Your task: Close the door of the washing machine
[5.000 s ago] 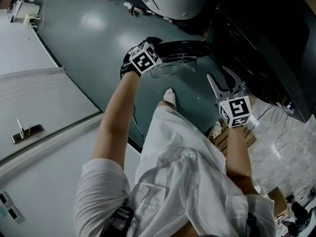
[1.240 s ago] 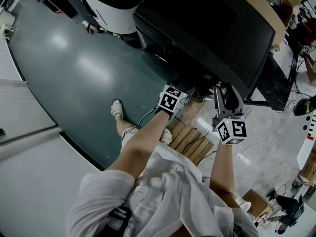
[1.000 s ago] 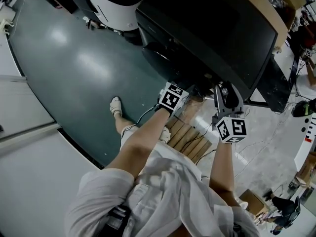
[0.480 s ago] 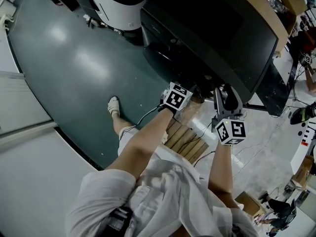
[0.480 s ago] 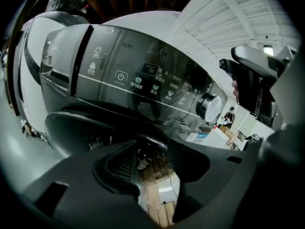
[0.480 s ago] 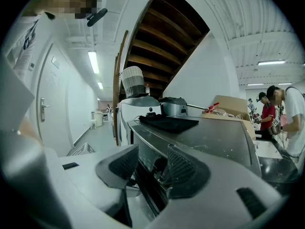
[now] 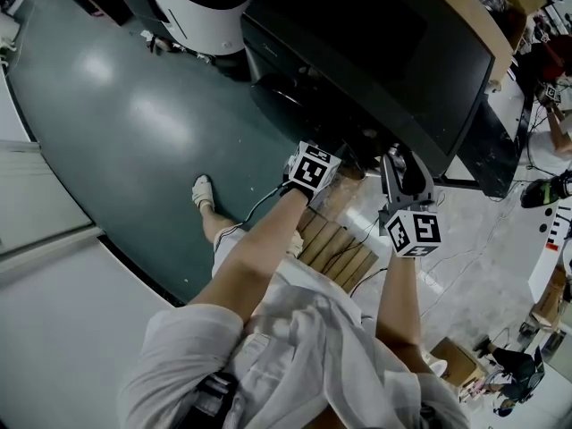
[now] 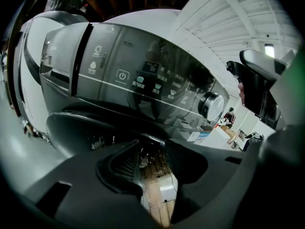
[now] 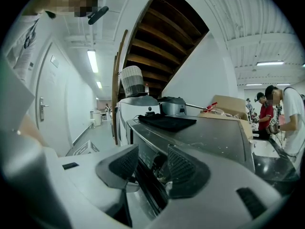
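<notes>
The dark washing machine stands just ahead of both hands. Its round door lies shut against the front, below the glossy control panel and its dial. My left gripper points at the machine's lower front. Its jaws are closing with nothing between them; only floor and pallet show through the gap. My right gripper hangs to the right of the left one, level with the machine's top, open and holding nothing. In the head view, the right gripper is just short of the machine's front corner.
A wooden pallet lies on the floor under the hands. The person's foot is on the green floor. A white appliance stands left of the machine. Cables trail at the right. A person in red stands beyond.
Five seconds ago the door stood open with my left gripper at its rim; now it is shut against the machine. Over the last second both hands have stayed where they were.
</notes>
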Available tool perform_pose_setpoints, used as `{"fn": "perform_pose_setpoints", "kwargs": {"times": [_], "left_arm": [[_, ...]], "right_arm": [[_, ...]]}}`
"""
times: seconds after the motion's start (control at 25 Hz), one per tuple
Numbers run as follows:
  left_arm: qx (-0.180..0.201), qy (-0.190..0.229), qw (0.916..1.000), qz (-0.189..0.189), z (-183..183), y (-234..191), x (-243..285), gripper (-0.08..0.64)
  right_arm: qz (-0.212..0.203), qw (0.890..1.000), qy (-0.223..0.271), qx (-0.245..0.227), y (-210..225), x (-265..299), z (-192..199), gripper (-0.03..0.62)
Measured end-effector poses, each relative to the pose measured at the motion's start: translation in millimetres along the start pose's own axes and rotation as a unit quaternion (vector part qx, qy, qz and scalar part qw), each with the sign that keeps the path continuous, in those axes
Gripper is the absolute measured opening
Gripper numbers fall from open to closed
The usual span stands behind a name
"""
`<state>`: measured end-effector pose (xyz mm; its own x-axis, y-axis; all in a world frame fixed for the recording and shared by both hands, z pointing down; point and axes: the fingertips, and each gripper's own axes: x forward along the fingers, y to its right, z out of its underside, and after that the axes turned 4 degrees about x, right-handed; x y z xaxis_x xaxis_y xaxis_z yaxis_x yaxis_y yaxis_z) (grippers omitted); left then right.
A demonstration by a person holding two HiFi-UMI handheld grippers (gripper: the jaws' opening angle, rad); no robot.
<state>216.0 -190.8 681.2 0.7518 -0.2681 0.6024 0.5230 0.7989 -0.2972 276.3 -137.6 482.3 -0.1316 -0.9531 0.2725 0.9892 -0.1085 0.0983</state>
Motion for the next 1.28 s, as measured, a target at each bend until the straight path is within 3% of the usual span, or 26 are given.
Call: {"fn": "perform_pose_setpoints", "kwargs": {"times": [0.4,0.76,1.08,1.28], "left_arm": [[0.008,0.017,0.9991,0.038,-7.8,4.5,-10.5,0.213],[0.048,0.121,0.9913,-0.016,-48.4,-18.1,-130.5,0.229],[0.087,0.212,0.9676,-0.106,-85.5,-38.1,-267.0,0.227],[0.1,0.261,0.9497,-0.141,-99.1,-26.7,-335.4,0.194]], "right_arm": [[0.002,1.0,0.011,-0.004,-9.5,-20.6,-6.7,0.193],[-0.016,1.0,0.023,-0.001,-30.1,-44.2,-6.6,0.193],[-0.032,0.998,0.054,-0.001,-47.2,-57.3,-32.0,0.188],[-0.041,0.996,0.074,-0.011,-58.8,-73.3,-49.6,0.121]]}}
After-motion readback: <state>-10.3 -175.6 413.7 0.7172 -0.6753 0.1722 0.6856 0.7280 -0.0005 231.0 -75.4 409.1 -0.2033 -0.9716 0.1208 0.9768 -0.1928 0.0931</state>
